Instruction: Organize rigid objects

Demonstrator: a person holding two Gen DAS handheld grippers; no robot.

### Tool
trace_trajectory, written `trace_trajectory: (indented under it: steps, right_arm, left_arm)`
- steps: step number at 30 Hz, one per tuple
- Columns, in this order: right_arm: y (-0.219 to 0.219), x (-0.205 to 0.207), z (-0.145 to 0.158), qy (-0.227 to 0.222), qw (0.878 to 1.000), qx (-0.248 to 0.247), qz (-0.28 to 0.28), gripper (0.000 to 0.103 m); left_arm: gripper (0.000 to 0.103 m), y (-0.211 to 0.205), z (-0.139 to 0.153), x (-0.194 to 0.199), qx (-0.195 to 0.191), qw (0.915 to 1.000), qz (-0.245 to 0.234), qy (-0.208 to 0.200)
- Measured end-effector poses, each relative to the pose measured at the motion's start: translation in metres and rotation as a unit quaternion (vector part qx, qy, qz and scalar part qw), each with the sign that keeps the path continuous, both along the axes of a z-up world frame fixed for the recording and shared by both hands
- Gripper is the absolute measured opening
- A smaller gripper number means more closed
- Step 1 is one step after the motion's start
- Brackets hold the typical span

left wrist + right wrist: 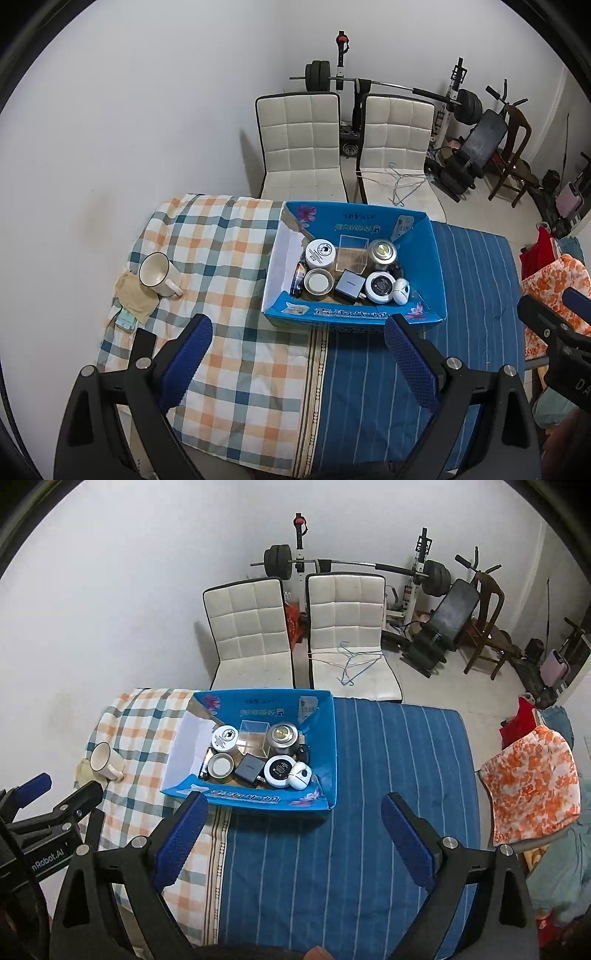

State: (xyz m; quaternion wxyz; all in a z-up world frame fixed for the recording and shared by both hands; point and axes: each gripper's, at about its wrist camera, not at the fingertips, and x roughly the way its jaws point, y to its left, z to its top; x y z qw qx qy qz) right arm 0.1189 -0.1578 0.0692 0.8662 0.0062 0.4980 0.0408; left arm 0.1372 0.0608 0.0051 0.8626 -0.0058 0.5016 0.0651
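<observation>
both my left gripper (297, 345) and right gripper (291, 821) hung wide open, empty, near the blue box (432, 258); mug (159, 275) lay left on the checked cloth (229, 236)

box print (351, 226) – too small to read | paper (136, 301) – partly under mug (157, 276)

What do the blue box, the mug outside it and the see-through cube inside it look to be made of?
Blue box: printed cardboard, judging by the folded flaps and raw brown edges. Mug: glazed ceramic by the look, glossy cream with a dark rim line. Clear cube: rigid transparent plastic or acrylic; glass cannot be ruled out.
</observation>
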Motion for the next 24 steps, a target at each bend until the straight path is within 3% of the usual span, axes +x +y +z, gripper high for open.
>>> trace_trajectory:
  steps: [24]
  right_arm:
    - [-0.0017,0.0015,-0.0071,0.004,1.000,-0.003,-0.003,0.097]
  left_arm:
    - [0.096,0.0049,-0.0040,0.0008,-0.001,1.0000,0.004,0.002]
